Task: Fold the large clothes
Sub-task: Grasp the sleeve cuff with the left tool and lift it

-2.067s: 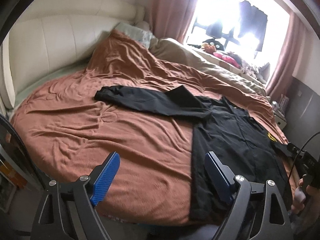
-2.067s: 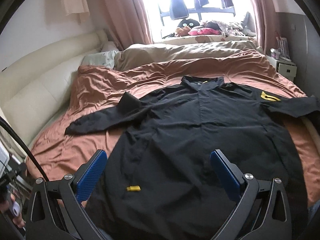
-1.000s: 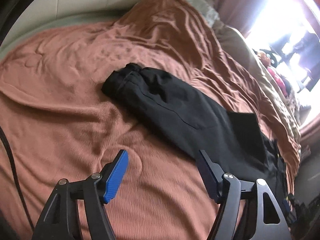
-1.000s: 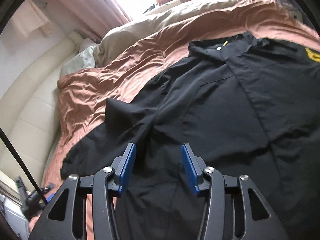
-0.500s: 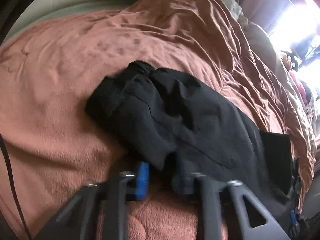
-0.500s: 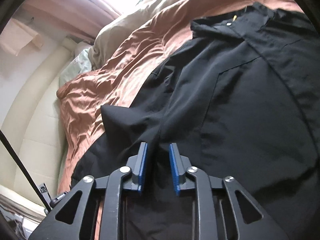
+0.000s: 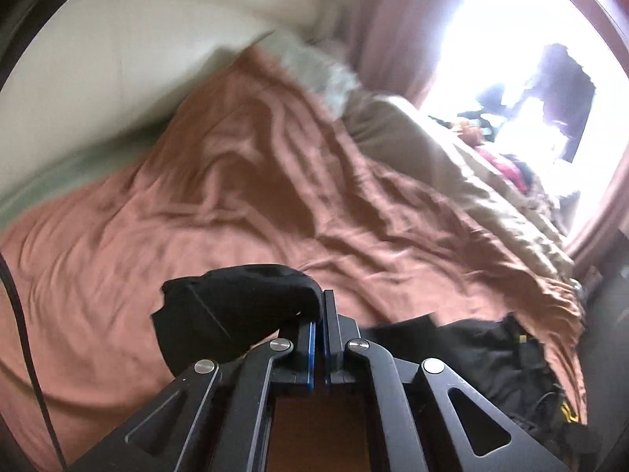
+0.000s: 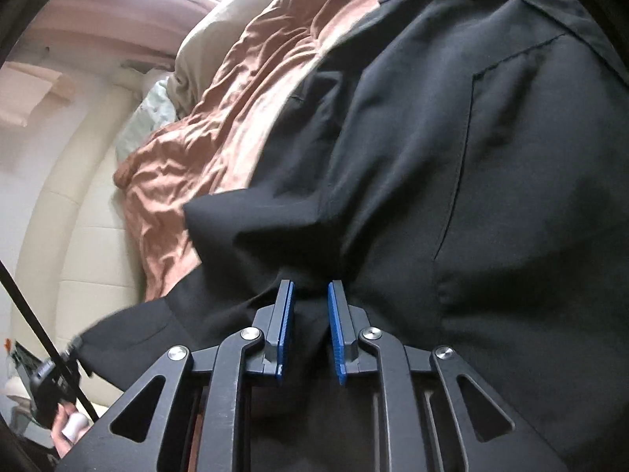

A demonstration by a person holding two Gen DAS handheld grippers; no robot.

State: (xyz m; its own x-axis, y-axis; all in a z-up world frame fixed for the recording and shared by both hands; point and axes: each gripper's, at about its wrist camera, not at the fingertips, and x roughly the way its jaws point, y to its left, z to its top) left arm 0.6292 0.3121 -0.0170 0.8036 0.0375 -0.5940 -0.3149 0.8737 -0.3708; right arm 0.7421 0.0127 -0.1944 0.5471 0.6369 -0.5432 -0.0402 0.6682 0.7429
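Observation:
A large black shirt [image 8: 452, 149] lies spread on the rust-brown bedspread [image 7: 243, 196]. My left gripper [image 7: 319, 306] is shut on the cuff end of the shirt's black sleeve [image 7: 236, 306] and holds it lifted above the bedspread. The rest of the shirt [image 7: 491, 350] shows at the lower right of the left wrist view. My right gripper [image 8: 310, 291] is nearly closed, pinching a fold of shirt fabric near the underarm. The sleeve [image 8: 129, 338] runs off to the lower left toward the left tool.
A cream padded headboard [image 7: 118, 67] curves along the left. A beige duvet [image 7: 452, 165] and pillows lie toward the bright window [image 7: 511, 59] with pink curtains. The bedspread [image 8: 220, 110] lies left of the shirt. The other hand and tool [image 8: 47, 389] show at the lower left.
My left gripper closed on the sleeve cuff and lifted it off the bed. My right gripper stayed pinched on the fabric near the underarm as it pushed closer.

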